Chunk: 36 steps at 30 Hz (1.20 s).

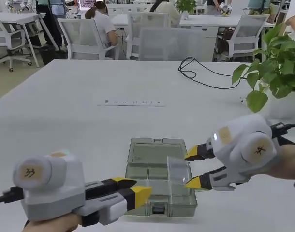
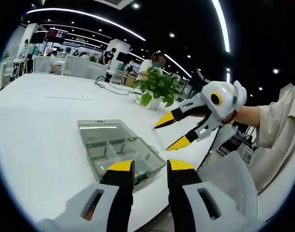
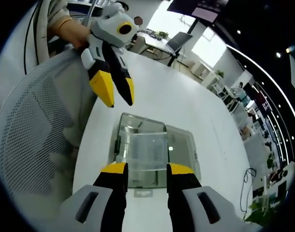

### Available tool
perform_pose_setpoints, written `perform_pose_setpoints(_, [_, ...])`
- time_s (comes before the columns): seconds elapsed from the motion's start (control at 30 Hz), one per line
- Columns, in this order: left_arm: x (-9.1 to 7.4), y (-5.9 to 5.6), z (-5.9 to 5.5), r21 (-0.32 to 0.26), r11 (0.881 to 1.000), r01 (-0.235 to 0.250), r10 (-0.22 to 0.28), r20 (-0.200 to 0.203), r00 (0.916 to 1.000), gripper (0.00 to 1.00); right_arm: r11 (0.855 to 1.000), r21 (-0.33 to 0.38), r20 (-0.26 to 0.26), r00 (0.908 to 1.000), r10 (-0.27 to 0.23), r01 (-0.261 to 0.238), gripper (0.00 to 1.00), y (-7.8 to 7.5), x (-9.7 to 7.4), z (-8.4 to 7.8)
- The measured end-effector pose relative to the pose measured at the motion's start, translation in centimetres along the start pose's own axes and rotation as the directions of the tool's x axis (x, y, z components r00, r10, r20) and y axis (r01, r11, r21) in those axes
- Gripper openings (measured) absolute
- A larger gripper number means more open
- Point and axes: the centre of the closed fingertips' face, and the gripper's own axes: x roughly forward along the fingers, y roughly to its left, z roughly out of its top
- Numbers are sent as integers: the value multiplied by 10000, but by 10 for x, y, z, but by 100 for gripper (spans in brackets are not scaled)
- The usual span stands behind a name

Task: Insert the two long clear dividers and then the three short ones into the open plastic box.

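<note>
The plastic box is a shallow rectangle of clear, grey-green plastic. It is see-through enough that the white table shows through its floor, and it has a small latch on its near wall. It sits close to the table's near edge, about midway along it, square to me. Inside, clear walls already split it into compartments. In the head view I count two small cells side by side across the middle and a wider bay behind them, though the plastic is so transparent that I can't be sure of the full layout. A clear divider stands upright in the right half of the box, rising above the rim. My right claw hovers over the box's right side with its yellow-tipped jaws spread wide, one tip on each side of that divider; whether either tip touches the sheet I can't tell. In the right gripper view the divider spans the gap between the jaws, crosswise over the box. My left claw hangs just above the box's near left corner, jaws parted with nothing between them. A potted plant stands at the table's right edge, and a black cable loops toward the far edge.
</note>
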Motion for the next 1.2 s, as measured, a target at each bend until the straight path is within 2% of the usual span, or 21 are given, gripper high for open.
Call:
perform_pose_setpoints(0.23, [4,-6,-1,-147,9992,368,-369,-74,9993,19,9993,-356,428,9990,100,-84,32,4,4,19])
perform_pose_setpoints(0.5, [9,-10,3,-516,9961,713,-709,111,9974,12,9972,-743,796,9968,86,-26,32,6,7,35])
perform_pose_setpoints(0.63, [11,-12,5,-861,9923,891,-873,243,9959,8,9954,-956,889,9959,183,-98,32,10,8,40])
perform_pose_setpoints(0.93, [13,-12,4,-1258,9868,1017,-1000,195,9948,0,9914,-1305,1095,9939,149,-5,32,12,10,49])
perform_pose_setpoints(1.07, [14,-11,4,-1615,9815,1029,-1000,258,9947,0,9904,-1380,1085,9941,60,91,32,11,11,49])
perform_pose_setpoints(1.13, [14,-10,4,-2008,9738,1066,-1030,282,9943,0,9892,-1459,1069,9943,-5,162,32,10,11,50])
perform_pose_setpoints(1.2, [15,-8,3,-2695,9578,999,-976,221,9950,0,9867,-1605,1042,9945,-89,256,32,10,11,50])
